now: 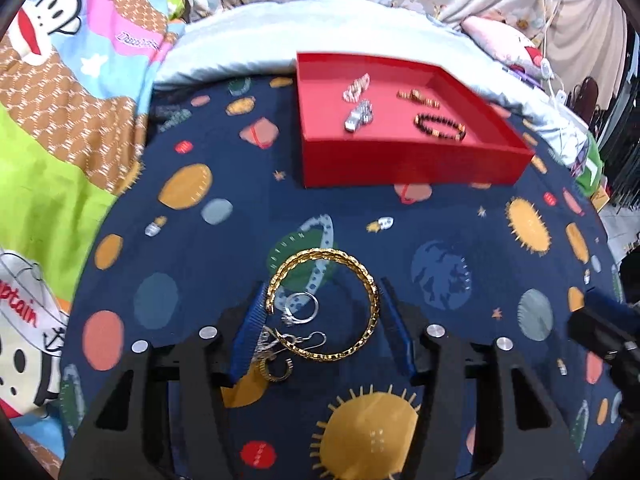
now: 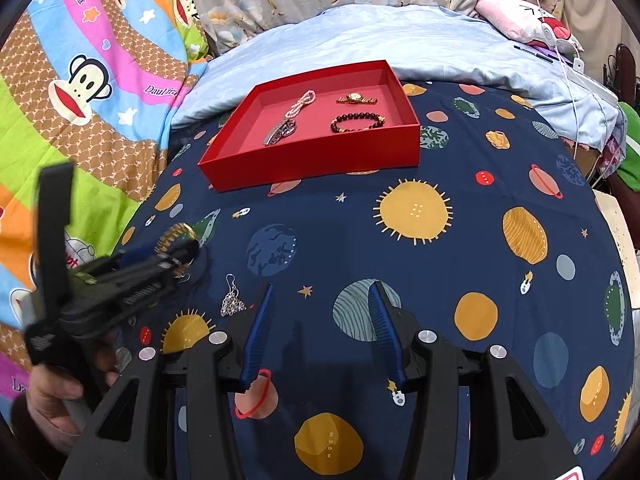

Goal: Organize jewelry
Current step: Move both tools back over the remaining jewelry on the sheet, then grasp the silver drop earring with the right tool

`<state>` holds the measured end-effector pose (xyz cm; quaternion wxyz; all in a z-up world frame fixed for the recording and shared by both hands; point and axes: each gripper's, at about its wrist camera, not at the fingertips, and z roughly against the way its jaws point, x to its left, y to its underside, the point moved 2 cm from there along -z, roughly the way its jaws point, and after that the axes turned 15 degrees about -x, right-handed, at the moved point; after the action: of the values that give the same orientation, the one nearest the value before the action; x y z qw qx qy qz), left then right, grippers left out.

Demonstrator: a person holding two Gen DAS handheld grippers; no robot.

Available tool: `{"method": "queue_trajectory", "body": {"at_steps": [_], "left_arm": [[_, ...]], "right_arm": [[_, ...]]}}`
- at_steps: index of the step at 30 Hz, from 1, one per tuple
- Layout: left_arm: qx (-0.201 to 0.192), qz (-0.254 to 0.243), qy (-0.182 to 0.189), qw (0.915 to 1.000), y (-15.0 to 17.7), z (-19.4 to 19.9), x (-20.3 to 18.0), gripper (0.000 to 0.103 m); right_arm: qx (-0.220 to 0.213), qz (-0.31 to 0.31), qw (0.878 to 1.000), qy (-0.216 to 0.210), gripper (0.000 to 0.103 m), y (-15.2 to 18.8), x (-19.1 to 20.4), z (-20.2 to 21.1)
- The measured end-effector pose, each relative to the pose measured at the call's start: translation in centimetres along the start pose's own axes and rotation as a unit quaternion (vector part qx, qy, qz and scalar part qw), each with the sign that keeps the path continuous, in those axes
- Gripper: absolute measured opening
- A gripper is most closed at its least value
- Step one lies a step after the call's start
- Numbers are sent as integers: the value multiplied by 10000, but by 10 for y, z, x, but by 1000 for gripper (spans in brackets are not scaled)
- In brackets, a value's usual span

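A gold chain bangle (image 1: 326,306) lies on the navy planet-print cloth between the fingers of my open left gripper (image 1: 322,300). A silver ring (image 1: 302,308), a silver hook earring (image 1: 308,340) and a small gold hoop (image 1: 276,370) lie in the same gap. The red tray (image 1: 416,162) stands beyond, holding a pearl bracelet (image 1: 357,86), a silver piece (image 1: 359,114), a gold watch (image 1: 418,97) and a dark bead bracelet (image 1: 440,126). My right gripper (image 2: 322,298) is open and empty over the cloth. A silver mesh earring (image 2: 232,300) lies left of it. The left gripper (image 2: 176,252) shows at the far left, over the bangle.
The red tray (image 2: 312,160) sits at the cloth's far side against a pale blue pillow (image 2: 380,36). A bright monkey-print quilt (image 2: 80,80) lies to the left. White cables (image 2: 576,68) and clutter lie at the right edge.
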<state>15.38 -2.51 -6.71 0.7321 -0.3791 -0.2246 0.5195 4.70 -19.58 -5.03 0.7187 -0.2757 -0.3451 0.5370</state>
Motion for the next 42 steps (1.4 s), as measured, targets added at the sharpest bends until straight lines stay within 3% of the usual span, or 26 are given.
{"method": "queue_trajectory", "body": {"at_steps": [7, 27, 42], "left_arm": [[-217, 100, -246, 9994, -10, 32, 19, 54], [-44, 373, -472, 9982, 17, 71, 63, 54], [31, 403, -352, 9986, 20, 66, 58, 54]], "right_arm": [[120, 48, 9999, -108, 48, 9, 9, -3], [590, 403, 9940, -822, 37, 40, 75, -29], [582, 559, 9951, -566, 33, 36, 75, -64]]}}
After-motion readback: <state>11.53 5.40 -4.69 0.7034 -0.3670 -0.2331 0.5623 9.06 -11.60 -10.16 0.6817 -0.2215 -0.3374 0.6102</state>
